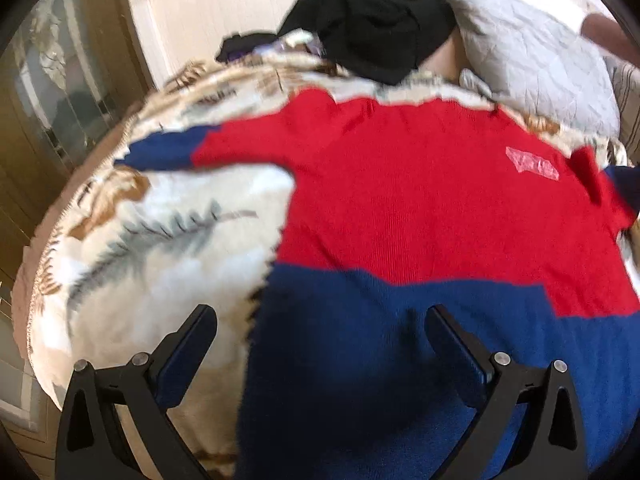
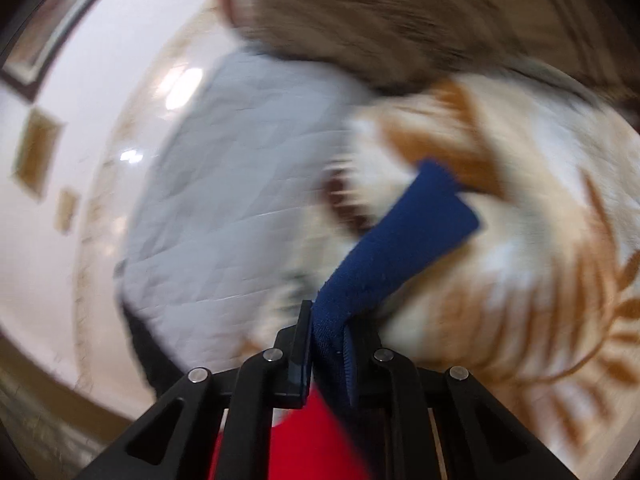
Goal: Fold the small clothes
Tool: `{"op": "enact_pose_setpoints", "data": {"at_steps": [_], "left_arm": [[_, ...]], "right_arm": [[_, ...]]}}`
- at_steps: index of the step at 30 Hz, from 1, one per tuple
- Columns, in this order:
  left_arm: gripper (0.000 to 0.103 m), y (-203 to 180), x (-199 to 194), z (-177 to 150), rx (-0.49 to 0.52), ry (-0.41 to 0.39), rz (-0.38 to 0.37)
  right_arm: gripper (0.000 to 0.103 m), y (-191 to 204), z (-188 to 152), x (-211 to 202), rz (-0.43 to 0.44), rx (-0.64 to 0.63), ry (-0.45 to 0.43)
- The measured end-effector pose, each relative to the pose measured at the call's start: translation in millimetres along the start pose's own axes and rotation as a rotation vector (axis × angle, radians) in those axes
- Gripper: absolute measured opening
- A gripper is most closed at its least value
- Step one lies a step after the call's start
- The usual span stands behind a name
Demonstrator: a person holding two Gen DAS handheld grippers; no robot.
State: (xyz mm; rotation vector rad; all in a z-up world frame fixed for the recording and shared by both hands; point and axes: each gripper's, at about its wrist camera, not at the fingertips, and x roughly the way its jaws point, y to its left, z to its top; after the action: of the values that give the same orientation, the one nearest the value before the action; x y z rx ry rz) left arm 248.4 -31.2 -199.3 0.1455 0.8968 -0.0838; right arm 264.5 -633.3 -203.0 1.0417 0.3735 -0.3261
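**Operator:** Red and navy knit sweater [image 1: 420, 208] lies flat, front up, across the middle of the bed [image 1: 132, 280], hem toward the near edge. Where does the step stand?

**Technician:** Right gripper [image 2: 326, 340] is pinching the navy cuff [image 2: 404, 240] of one sleeve; the jaws are pressed together on the fabric. Left gripper [image 1: 320, 320] hovers over the navy hem band, jaws spread, holding nothing.

**Operator:** Recommended procedure?

**Technician:** Judged from this: carry the cuff across the chest in a low arc and lay the sleeve flat. Pin the hem with the left gripper so the body does not drag on the plush blanket.

**Operator:** Limitations?

**Technician:** Right view is heavily blurred; grip depth cannot be confirmed. The near hem is cut off, and the black garments [image 1: 372, 20] at the far edge cannot be identified.
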Motion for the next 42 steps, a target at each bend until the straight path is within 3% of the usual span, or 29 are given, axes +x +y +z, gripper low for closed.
{"op": "enact_pose_setpoints", "data": {"at_steps": [4, 7, 12, 15, 17, 18, 19, 20, 21, 22, 24, 27, 29, 31, 35, 36, 40, 42], "left_arm": [[0.103, 10, -12, 4, -0.035, -0.039, 0.009], [0.103, 20, -16, 8, -0.050, -0.060, 0.023], [0.103, 38, -25, 9, -0.106, -0.088, 0.049], [0.103, 50, -30, 9, -0.137, -0.102, 0.058], [0.103, 56, -32, 9, -0.157, -0.110, 0.062], [0.103, 60, -33, 10, -0.170, -0.114, 0.062], [0.103, 62, -34, 10, -0.180, -0.117, 0.061], [0.103, 64, -34, 10, -0.188, -0.121, 0.059], [0.103, 65, -34, 11, -0.192, -0.123, 0.058], [0.103, 65, -34, 13, -0.198, -0.128, 0.050], [0.103, 63, -33, 18, -0.198, -0.130, 0.030], [0.103, 58, -26, 34, -0.164, -0.122, -0.001], [0.103, 70, -15, 46, -0.212, -0.094, -0.004], [0.103, 98, 2, 60, -0.304, -0.057, 0.019], [0.103, 155, 38, 81, -0.434, 0.014, 0.035], [0.103, 171, 49, 87, -0.470, 0.040, 0.013], [0.103, 213, 76, 111, -0.560, 0.060, 0.004], [0.102, 228, 87, 124, -0.602, 0.062, 0.022]], "right_arm": [[0.015, 71, -38, 7, 0.120, -0.096, 0.089], [0.015, 122, -91, 28, 0.193, -0.151, 0.205], [0.015, 174, -215, 81, 0.271, -0.184, 0.425], [0.019, 188, -281, 108, 0.263, -0.163, 0.597], [0.029, 193, -312, 114, 0.248, -0.202, 0.691], [0.039, 195, -321, 115, 0.262, -0.209, 0.741], [0.049, 195, -324, 110, 0.284, -0.202, 0.765], [0.070, 193, -322, 102, 0.322, -0.178, 0.782], [0.084, 190, -318, 95, 0.334, -0.169, 0.773], [0.087, 188, -305, 81, 0.350, -0.175, 0.738], [0.087, 183, -280, 65, 0.360, -0.213, 0.692], [0.087, 180, -258, 49, 0.240, -0.266, 0.612], [0.080, 176, -250, 43, 0.166, -0.306, 0.582], [0.065, 161, -246, 50, 0.097, -0.323, 0.604], [0.050, 129, -253, 81, -0.076, -0.369, 0.681], [0.042, 130, -252, 83, -0.077, -0.368, 0.672], [0.042, 158, -240, 65, 0.100, -0.366, 0.604], [0.042, 169, -240, 56, 0.148, -0.400, 0.567]]}}
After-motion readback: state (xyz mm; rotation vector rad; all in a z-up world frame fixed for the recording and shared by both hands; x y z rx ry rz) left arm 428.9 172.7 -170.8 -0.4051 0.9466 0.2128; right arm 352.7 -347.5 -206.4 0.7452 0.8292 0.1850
